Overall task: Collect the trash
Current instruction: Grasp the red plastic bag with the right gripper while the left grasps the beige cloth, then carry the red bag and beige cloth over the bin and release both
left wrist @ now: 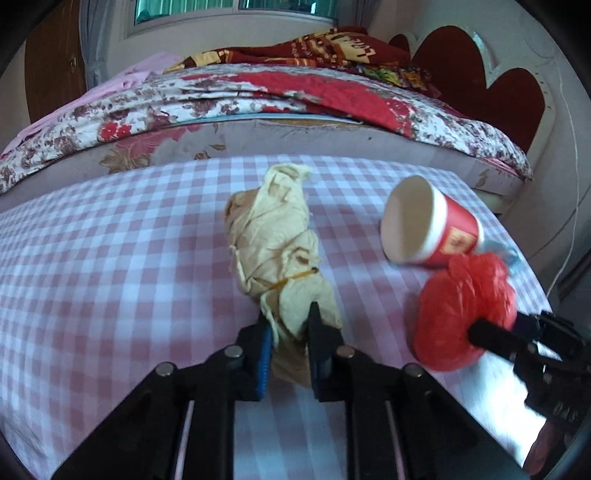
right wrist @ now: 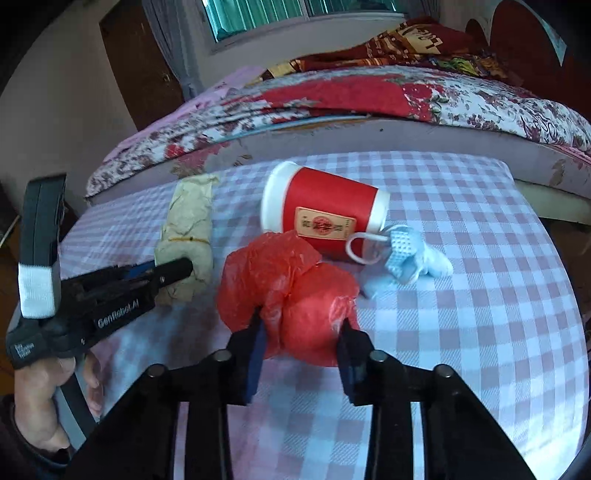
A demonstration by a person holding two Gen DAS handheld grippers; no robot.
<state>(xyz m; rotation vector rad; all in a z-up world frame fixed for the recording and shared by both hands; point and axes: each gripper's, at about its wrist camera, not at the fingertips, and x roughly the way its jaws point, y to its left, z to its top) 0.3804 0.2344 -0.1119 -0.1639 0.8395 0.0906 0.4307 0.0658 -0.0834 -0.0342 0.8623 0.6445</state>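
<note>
Two grabs under way at once on the checked counter (left wrist: 110, 258). Nearest in the left wrist view, left tool (left wrist: 291, 317) pinching the near end of the paper wad (left wrist: 271, 240), a crumpled beige bundle tied round with a thin yellow band, fingers (left wrist: 316, 332) pressed against its tail on either side. Nearest in the right wrist view, right tool (right wrist: 301, 325) clamped around the red bag (right wrist: 291, 291), a scrunched plastic ball bulging between the blue pads (right wrist: 258, 343). Both pieces resting on or just above the cloth; cannot tell which from the blur.

Step in hand, by the look of it: picking up, both tools loaded. Next move, at a guess: lifting both clear and carrying them to wherever the trash goes. No bin in either view, so finding one comes first. Soft, light stuff, both pieces; firm squeeze needed, since the plastic could slip and the paper tail could tear.

Just behind the bag, touching it, a red cup (right wrist: 325, 210) tipped on its side, open mouth toward the left. Just to the right of the cup, a blue face mask (right wrist: 410, 258), crumpled, white ear loop curling against the cup.

Count on the counter: one paper wad, one bag, one cup, one mask. Two held, two waiting.

Beyond the counter's far edge, a bed (left wrist: 258, 96) with a flowered quilt; above it, a window (left wrist: 236, 9).
</note>
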